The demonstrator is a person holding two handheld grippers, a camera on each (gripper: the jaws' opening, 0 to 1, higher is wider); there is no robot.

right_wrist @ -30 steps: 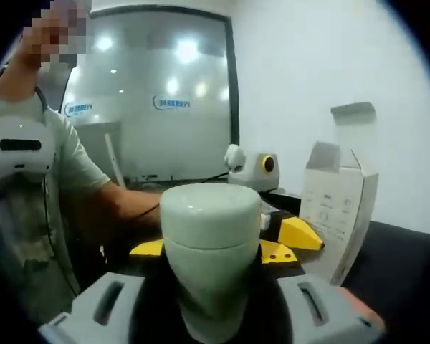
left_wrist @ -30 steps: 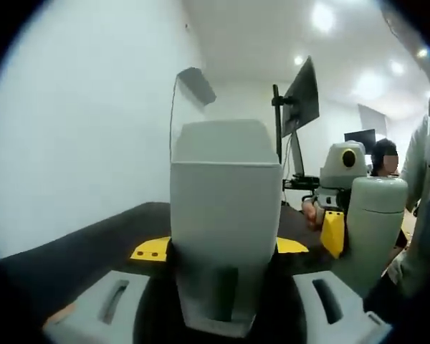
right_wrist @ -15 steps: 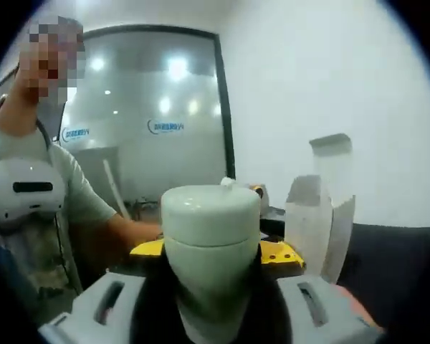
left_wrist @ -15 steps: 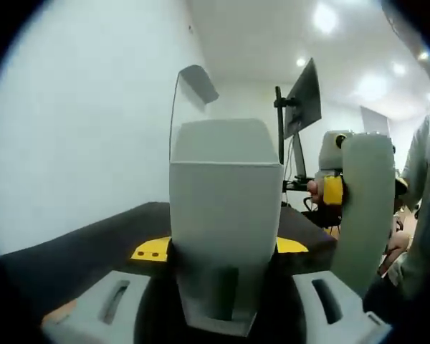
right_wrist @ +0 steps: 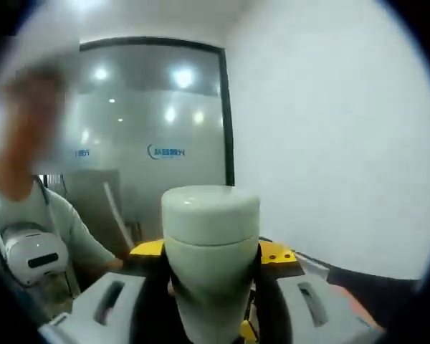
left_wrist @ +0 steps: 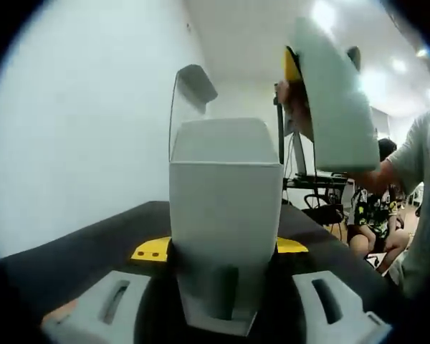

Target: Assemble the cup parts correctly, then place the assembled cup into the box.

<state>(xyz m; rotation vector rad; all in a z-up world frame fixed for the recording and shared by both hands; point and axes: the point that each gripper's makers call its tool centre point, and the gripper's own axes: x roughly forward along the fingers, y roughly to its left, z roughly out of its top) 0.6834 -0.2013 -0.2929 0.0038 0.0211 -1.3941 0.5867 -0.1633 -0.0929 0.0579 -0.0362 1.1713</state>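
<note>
The cup [right_wrist: 211, 251] is judged rigid and smooth, probably slippery on its glossy pale-green wall, so a hold low on the body, under the lid seam, looks safest; squeezing the lid could loosen it. It is seen at the bottom centre of the right gripper view, clamped between the jaws of the right gripper [right_wrist: 209, 304], and again at the upper right of the left gripper view [left_wrist: 330, 100], tilted and raised above the box [left_wrist: 226, 215]. The cup is a rounded cylinder with a domed lid already seated, a thin seam marking the join.

The box is judged light and easily crushed, being thin white card; it is pinched near its base by the left gripper [left_wrist: 216, 304] at the centre of the left gripper view, upright, with its top flap [left_wrist: 195, 82] standing open.
</note>
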